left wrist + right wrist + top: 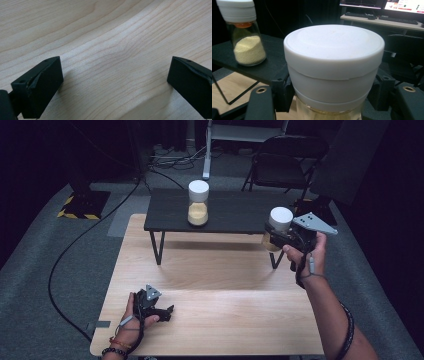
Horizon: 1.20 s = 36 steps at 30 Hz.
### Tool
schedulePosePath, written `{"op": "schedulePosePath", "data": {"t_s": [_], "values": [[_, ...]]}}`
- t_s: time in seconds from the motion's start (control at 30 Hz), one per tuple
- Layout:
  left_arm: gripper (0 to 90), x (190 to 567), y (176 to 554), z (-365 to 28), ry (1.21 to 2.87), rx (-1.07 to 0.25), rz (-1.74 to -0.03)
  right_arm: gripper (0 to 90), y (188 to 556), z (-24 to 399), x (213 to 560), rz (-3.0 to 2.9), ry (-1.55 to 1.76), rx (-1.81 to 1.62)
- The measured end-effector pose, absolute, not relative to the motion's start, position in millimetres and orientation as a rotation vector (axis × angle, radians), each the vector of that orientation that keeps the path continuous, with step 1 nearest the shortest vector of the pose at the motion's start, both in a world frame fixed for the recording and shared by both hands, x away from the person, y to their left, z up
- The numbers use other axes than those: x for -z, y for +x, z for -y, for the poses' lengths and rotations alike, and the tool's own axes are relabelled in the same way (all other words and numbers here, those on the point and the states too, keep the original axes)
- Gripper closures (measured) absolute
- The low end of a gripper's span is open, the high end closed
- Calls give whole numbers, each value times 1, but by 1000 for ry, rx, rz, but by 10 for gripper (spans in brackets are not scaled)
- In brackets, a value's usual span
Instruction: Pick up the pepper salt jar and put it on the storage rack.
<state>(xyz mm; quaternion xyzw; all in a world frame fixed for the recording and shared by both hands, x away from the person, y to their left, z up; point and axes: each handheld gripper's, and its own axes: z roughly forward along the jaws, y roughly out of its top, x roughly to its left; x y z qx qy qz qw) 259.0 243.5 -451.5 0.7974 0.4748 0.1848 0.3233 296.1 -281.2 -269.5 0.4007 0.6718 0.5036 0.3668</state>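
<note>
A: So where's the white-capped jar (276, 229)?

B: Right gripper (280, 236) has its jaws clamped on it, up off the wooden table (210, 320) at the right end of the black shelf (235, 212). A second jar (198, 203) stands mid-shelf.

A: And the left gripper (162, 311)?

B: Near-left on the table, jaws wide apart, nothing between them.

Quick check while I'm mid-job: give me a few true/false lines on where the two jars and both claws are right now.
1. The right claw is shut on a white-capped jar of yellow powder. True.
2. That jar stands on the black shelf. False: it is held in the air by the shelf's right end.
3. A second white-capped jar stands upright on the shelf. True.
4. The left claw grips a jar. False: its jaws stand open over bare wooden table.
5. Both jars are empty. False: each shows yellow powder.
</note>
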Motion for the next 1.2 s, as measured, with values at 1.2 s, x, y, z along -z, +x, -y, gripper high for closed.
{"op": "schedulePosePath", "data": {"t_s": [1.2], "values": [[4,451,259,-244,2093,-485,-1246,340,363,247,248,-1690,1052,-1333]]}}
